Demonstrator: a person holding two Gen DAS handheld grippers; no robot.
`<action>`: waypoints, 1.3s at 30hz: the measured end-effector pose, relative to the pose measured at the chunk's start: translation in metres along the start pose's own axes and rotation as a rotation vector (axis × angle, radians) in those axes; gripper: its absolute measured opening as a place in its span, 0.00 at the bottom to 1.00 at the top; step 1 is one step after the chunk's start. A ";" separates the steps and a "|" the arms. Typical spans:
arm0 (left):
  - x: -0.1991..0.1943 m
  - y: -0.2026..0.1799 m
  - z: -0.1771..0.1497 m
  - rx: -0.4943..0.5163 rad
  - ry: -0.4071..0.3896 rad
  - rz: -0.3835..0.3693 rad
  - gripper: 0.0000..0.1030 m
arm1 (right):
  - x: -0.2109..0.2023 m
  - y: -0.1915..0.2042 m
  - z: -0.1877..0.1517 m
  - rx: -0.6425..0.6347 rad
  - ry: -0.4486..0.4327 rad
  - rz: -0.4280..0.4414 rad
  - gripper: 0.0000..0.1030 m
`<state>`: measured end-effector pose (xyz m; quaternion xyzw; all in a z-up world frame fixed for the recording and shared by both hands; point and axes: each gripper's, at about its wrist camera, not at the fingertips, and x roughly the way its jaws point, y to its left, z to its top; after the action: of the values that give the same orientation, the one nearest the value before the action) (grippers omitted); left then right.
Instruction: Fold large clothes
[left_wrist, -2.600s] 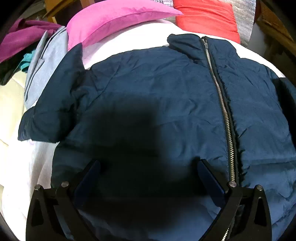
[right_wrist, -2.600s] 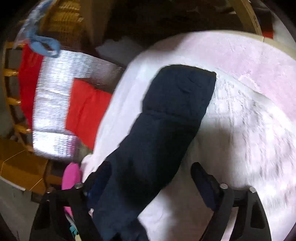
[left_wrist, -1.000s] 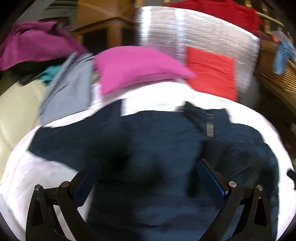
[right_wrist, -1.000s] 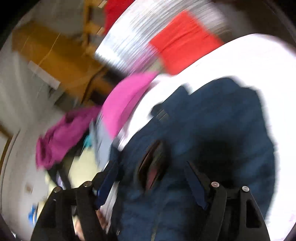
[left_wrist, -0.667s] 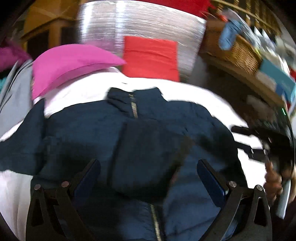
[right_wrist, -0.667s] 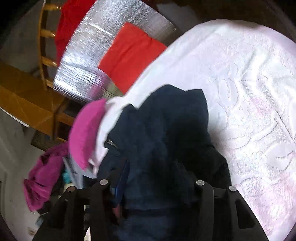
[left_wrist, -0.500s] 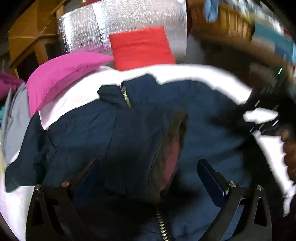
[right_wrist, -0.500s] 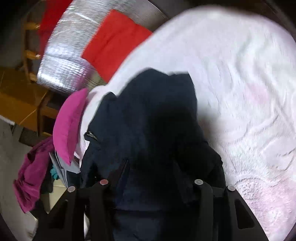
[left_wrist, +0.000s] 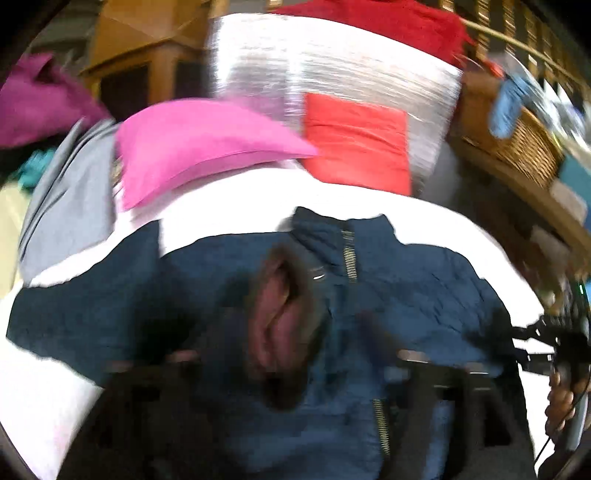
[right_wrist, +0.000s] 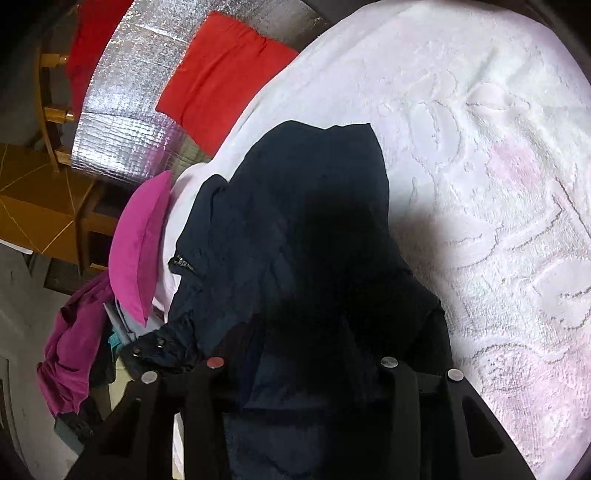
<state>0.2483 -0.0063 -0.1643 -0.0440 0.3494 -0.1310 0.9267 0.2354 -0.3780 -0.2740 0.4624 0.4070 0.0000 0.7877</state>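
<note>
The navy jacket lies front-up on the white bedspread, collar toward the pink pillow and the red cushion, zip running down the middle. One sleeve is laid across the chest, its cuff gaping and showing a pinkish lining. The other sleeve stretches out flat toward the edge of the bed

It looks padded and soft, so it probably weighs little but is bulky, and the smooth shell is likely to slip between narrow fingers. It will sag and spring back rather than hold a crease. A good hold would seem to be on doubled edges, such as a cuff, the hem or the shoulder seam, where the cloth is thicker and less likely to slide

The left gripper is heavily blurred; its jaws appear spread wide over the chest of the jacket with nothing between them, though contact cannot be judged. The right gripper sits low at the jacket's side with dark cloth filling the space between its fingers. The jaws stand narrowed, but whether they actually pinch the cloth cannot be told
</note>
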 end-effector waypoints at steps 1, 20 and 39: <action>0.000 0.012 0.000 -0.039 0.008 0.010 0.85 | -0.006 0.002 0.001 -0.011 -0.010 0.016 0.48; 0.045 0.061 -0.039 -0.257 0.336 -0.052 0.47 | -0.006 -0.002 0.013 -0.072 -0.123 -0.136 0.66; 0.041 0.049 -0.026 -0.295 0.158 -0.064 0.11 | -0.002 -0.006 0.013 -0.096 -0.104 -0.167 0.66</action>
<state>0.2712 0.0298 -0.2183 -0.1802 0.4349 -0.1109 0.8753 0.2399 -0.3916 -0.2743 0.3878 0.4021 -0.0702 0.8264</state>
